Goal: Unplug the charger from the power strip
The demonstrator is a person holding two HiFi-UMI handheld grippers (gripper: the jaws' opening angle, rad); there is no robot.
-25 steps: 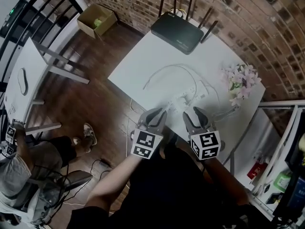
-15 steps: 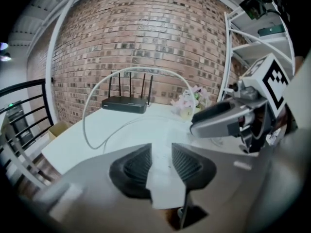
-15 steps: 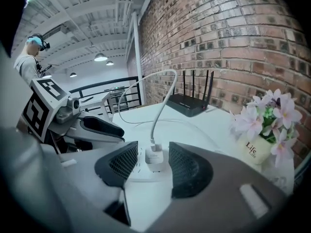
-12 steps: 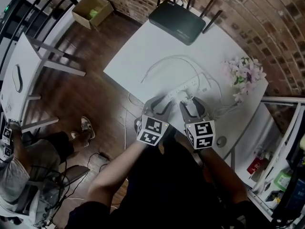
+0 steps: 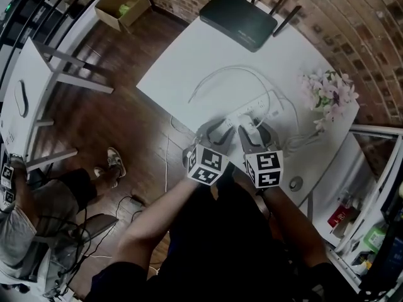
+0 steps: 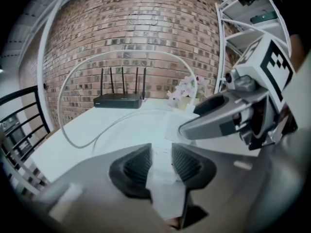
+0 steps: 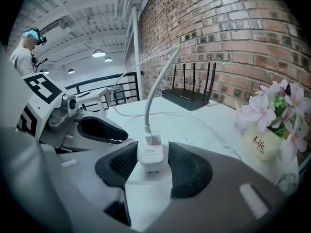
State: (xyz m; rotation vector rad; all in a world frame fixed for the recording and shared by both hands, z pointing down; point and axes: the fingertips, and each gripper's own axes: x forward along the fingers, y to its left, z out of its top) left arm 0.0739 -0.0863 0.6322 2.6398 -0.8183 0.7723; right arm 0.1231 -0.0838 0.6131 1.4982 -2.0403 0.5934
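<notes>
One cardboard box [image 5: 123, 6] on the floor [image 5: 126, 128] holds something yellow-green; one pot [image 7: 259, 145] at the tabletop's [image 5: 189, 61] right edge holds flowers [image 7: 272, 106]. One charger [image 7: 149, 160] stands on one power strip [image 6: 163, 177] near the front edge, between the parted fingers of our right gripper [image 7: 152, 152]; our left gripper [image 6: 160, 152], equally parted, straddles the strip. Both pairs have just been opening.

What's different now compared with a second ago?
Both grippers came down toward the power strip. The left gripper has just been opening its jaws, which now straddle the strip's end. The right gripper has just been opening too and straddles the charger. Nothing is gripped yet. The charger is still plugged in; the router and flowers have not moved.
</notes>
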